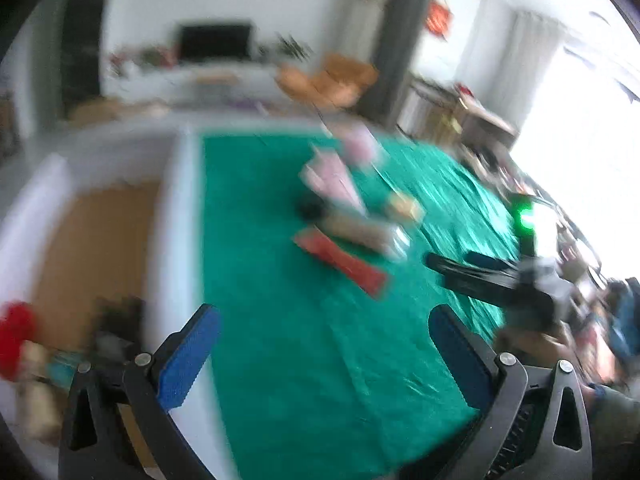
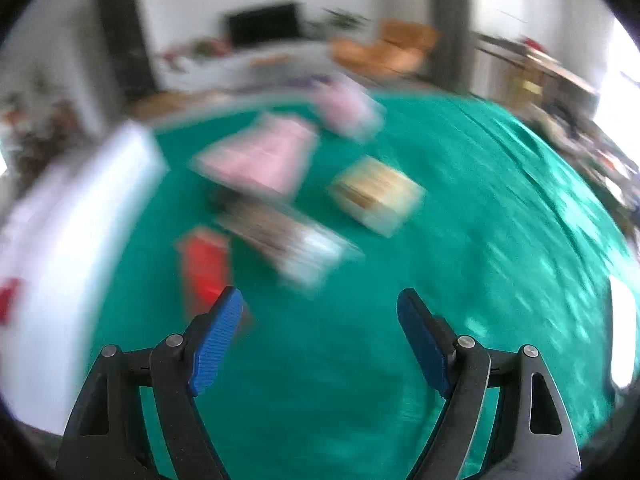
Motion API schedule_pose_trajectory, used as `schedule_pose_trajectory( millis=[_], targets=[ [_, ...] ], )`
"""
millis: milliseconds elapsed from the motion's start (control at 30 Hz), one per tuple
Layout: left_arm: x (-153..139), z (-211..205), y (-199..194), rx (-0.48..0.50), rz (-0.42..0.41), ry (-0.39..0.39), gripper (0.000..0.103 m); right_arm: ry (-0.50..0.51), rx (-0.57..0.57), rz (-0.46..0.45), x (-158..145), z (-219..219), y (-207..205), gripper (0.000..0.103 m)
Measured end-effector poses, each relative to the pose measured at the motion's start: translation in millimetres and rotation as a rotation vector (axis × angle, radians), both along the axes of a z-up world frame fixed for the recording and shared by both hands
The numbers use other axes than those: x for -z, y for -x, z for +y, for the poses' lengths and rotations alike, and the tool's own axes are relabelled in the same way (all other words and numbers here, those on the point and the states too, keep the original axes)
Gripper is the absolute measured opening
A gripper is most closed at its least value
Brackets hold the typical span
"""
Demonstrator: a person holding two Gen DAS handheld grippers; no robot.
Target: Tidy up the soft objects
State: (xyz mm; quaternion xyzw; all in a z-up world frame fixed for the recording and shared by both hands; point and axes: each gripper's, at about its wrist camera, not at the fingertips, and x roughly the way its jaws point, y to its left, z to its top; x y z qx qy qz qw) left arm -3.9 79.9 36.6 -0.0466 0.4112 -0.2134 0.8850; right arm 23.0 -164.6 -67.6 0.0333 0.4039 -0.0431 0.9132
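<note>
Both views are motion-blurred. Soft items lie on a green cloth (image 1: 304, 320) (image 2: 480, 240): a red folded piece (image 1: 340, 260) (image 2: 206, 268), a brown and white bundle (image 1: 360, 232) (image 2: 284, 240), a pink folded piece (image 1: 332, 180) (image 2: 260, 156), a second pink item (image 1: 360, 144) (image 2: 348, 108) and a yellowish packet (image 1: 404, 206) (image 2: 376, 194). My left gripper (image 1: 324, 356) is open and empty above the cloth's near left part. My right gripper (image 2: 320, 340) is open and empty, near the red piece; it also shows in the left wrist view (image 1: 480, 276).
A white bin (image 1: 176, 216) (image 2: 80, 208) with a brown floor stands left of the cloth, holding a red item (image 1: 16, 336) and other blurred things. Furniture and a dark screen (image 1: 216, 42) lie beyond the table.
</note>
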Motion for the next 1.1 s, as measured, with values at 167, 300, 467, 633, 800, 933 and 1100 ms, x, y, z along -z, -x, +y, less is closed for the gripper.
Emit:
schedule_pose_trajectory(
  millis=[167,300,467,633,800,933,1100],
  targets=[
    [79,-47,-40,-0.010,0.104,-0.126,0.103,0.044,0.123,0.059,44,-46,9,0.082],
    [112,-53,-71,-0.070,0.096,-0.195,0.103,0.025,0.155,0.023,47,-55,5,0.082],
    [128,-46,-99,-0.124,0.051,-0.269,0.103,0.039,0.150,0.026,56,-62,7,0.082],
    [127,-39,-112,-0.137,0.052,-0.263,0.103,0.021,0.155,0.023,59,-65,13,0.083],
    [128,-37,-113,-0.138,0.053,-0.262,0.103,0.020,0.157,0.021,60,-64,14,0.083],
    [128,-38,-113,-0.138,0.053,-0.262,0.103,0.021,0.158,0.020,60,-64,13,0.083],
    [128,-38,-113,-0.138,0.053,-0.262,0.103,0.021,0.157,0.020,60,-64,13,0.083]
  ],
)
